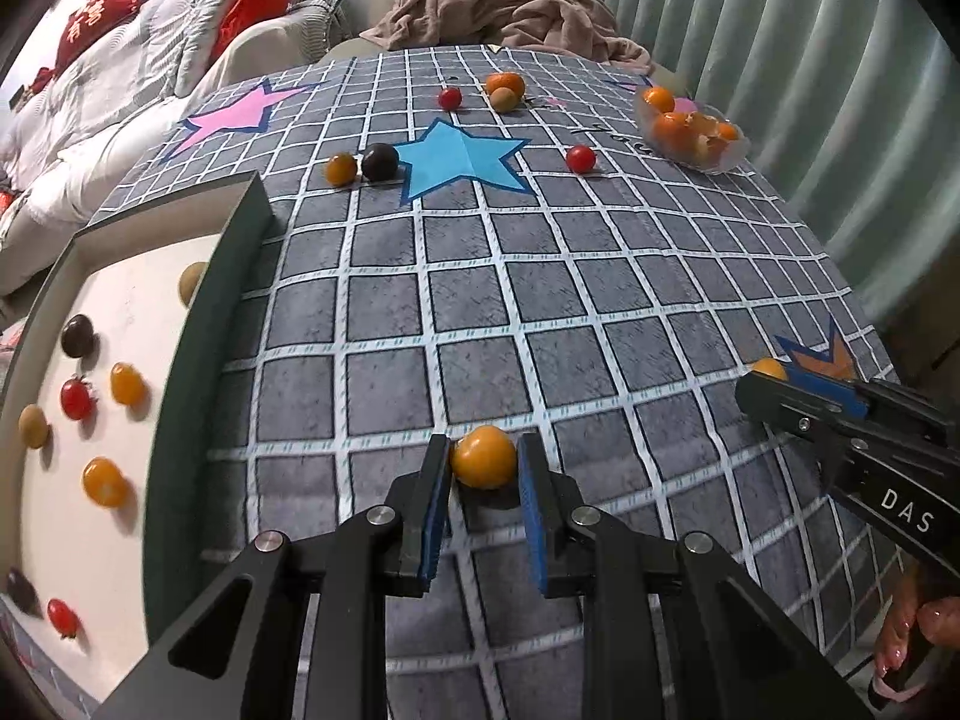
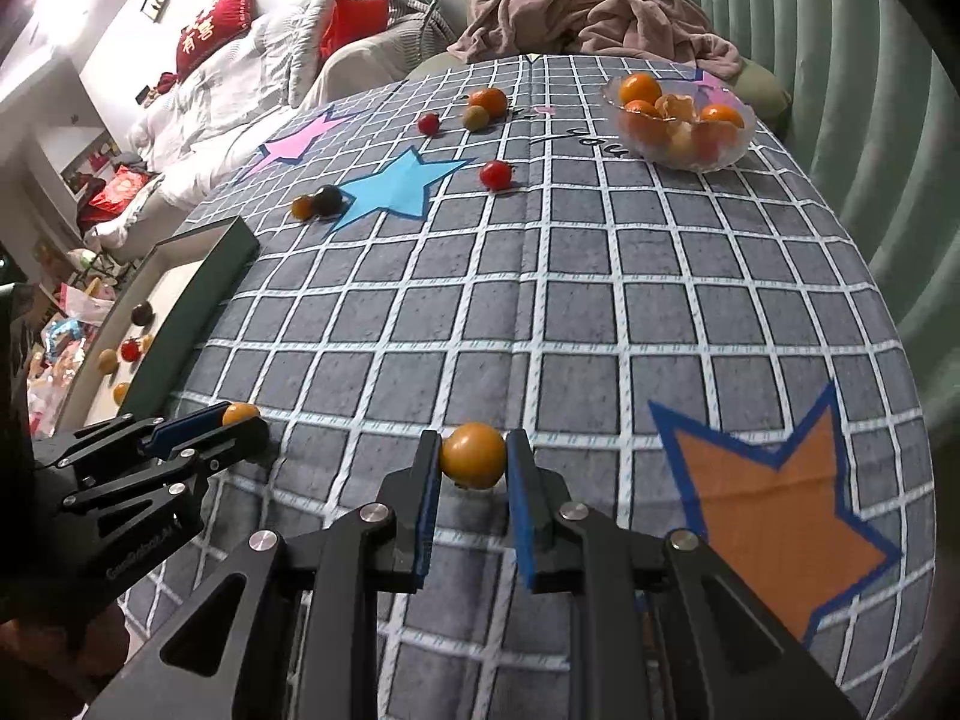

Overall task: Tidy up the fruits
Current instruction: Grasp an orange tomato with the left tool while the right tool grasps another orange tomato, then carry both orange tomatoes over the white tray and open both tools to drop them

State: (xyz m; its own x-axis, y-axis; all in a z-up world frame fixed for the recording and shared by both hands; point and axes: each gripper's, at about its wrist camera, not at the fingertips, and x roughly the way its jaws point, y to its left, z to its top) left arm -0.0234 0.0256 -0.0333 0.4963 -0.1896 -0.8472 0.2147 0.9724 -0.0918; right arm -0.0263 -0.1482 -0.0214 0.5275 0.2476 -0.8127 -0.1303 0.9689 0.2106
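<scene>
My left gripper (image 1: pixel 483 462) is shut on a small orange tomato (image 1: pixel 483 457), held above the checked cloth just right of the dark-rimmed tray (image 1: pixel 198 324). The tray's white floor holds several small tomatoes, yellow, red and dark. My right gripper (image 2: pixel 474 456) is shut on another orange tomato (image 2: pixel 473 455) beside the orange star patch (image 2: pixel 774 516). Each gripper shows in the other's view: the right gripper (image 1: pixel 774 381) at the right edge, the left gripper (image 2: pixel 234 420) at the lower left. Loose fruit lie further back: a red tomato (image 1: pixel 581 158), a dark one (image 1: pixel 380 161) and an orange one (image 1: pixel 341 168).
A glass bowl (image 2: pixel 744 138) of oranges stands at the table's far right. An orange (image 2: pixel 488 101), a tan fruit and a red tomato lie near the far edge. A pink blanket (image 2: pixel 594 18) is heaped on the sofa behind. A bed with red cushions lies to the left.
</scene>
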